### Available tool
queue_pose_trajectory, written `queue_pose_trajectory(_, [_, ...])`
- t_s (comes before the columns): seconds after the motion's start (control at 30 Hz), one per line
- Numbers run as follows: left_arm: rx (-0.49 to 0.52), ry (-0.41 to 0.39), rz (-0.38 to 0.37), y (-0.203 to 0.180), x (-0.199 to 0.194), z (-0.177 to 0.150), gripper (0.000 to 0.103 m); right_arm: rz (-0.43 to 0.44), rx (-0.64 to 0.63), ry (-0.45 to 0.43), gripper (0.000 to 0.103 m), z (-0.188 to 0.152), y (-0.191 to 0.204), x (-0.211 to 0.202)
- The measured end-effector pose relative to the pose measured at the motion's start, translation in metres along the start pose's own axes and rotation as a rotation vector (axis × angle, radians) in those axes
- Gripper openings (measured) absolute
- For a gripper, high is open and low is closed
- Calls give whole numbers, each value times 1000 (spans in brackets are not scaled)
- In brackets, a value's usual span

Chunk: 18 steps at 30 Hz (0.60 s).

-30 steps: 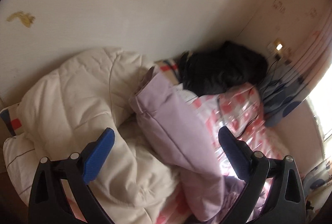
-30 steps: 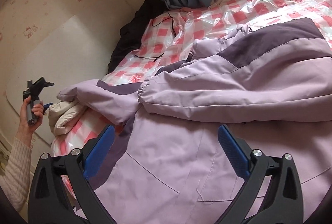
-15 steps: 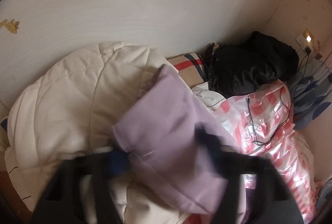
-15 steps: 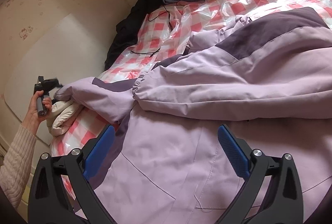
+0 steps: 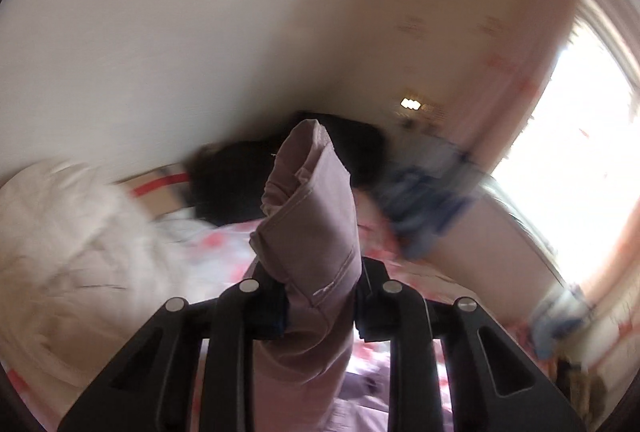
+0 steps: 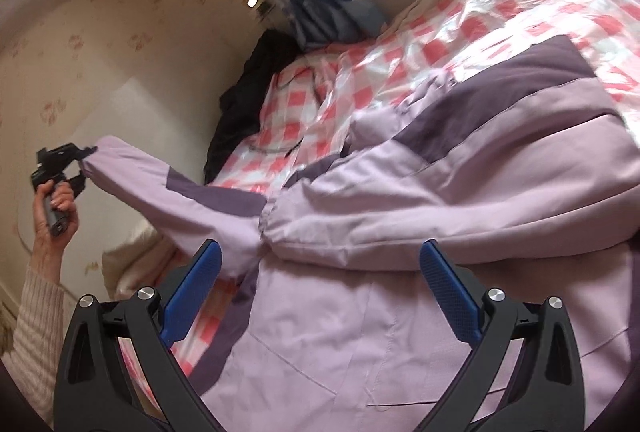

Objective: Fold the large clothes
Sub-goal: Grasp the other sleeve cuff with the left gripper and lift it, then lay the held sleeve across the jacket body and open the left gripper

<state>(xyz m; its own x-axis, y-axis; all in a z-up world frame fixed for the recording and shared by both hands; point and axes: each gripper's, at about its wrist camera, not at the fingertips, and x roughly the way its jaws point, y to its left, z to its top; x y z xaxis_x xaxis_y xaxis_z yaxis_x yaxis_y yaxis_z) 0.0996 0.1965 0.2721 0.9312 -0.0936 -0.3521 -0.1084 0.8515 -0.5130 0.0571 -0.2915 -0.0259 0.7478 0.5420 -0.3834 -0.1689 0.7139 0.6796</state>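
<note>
A large lilac jacket [image 6: 460,192] with dark purple panels lies spread on the bed. In the left wrist view its sleeve cuff [image 5: 312,200] sticks up between the jaws of my left gripper [image 5: 320,296], which are closing on it, pads pressing the cloth. The right wrist view shows that left gripper [image 6: 76,160] at the far left, held by a hand [image 6: 56,200], with the sleeve [image 6: 160,188] stretched up off the bed. My right gripper [image 6: 320,272] stands open low over the jacket's body, nothing between its blue pads.
A pink checked cover [image 6: 460,16] lies over the bed. A cream quilt [image 5: 68,232] is bunched at the left by the wall. A black garment [image 6: 248,96] and a thin cable [image 6: 280,148] lie at the far corner, near a blue patterned curtain [image 6: 332,0] and a bright window [image 5: 580,152].
My left gripper went from wide open to closed on the sleeve cuff and lifted it off the bed, pulling the sleeve out straight. The right gripper shifted only slightly and stayed open.
</note>
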Motion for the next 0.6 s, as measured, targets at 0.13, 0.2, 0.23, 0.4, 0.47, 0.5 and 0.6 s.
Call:
queue_pose_trajectory(0.13, [103, 29, -150, -86, -6, -25, 25, 1, 50, -72, 96, 14, -11, -24])
queue_pose_trajectory(0.2, [156, 67, -231, -129, -6, -47, 25, 3, 80, -109, 96, 21, -20, -39])
queue_pose_trajectory(0.23, [180, 90, -269, -147, -8, -60, 25, 7, 98, -124, 96, 24, -24, -45])
queue_pose_trajectory(0.4, [329, 245, -438, -242, 6, -158, 25, 11, 186, -205, 96, 35, -51, -79])
queue_pose_trajectory(0.47, [387, 315, -494, -269, 19, -209, 25, 17, 224, -250, 96, 39, -63, -96])
queue_pose_trajectory(0.5, [415, 344, -511, -281, 22, -232, 25, 23, 245, -272, 96, 40, -70, -105])
queue_pose_trajectory(0.6, [489, 455, -542, -309, 48, -314, 25, 31, 309, -320, 96, 42, -89, -125])
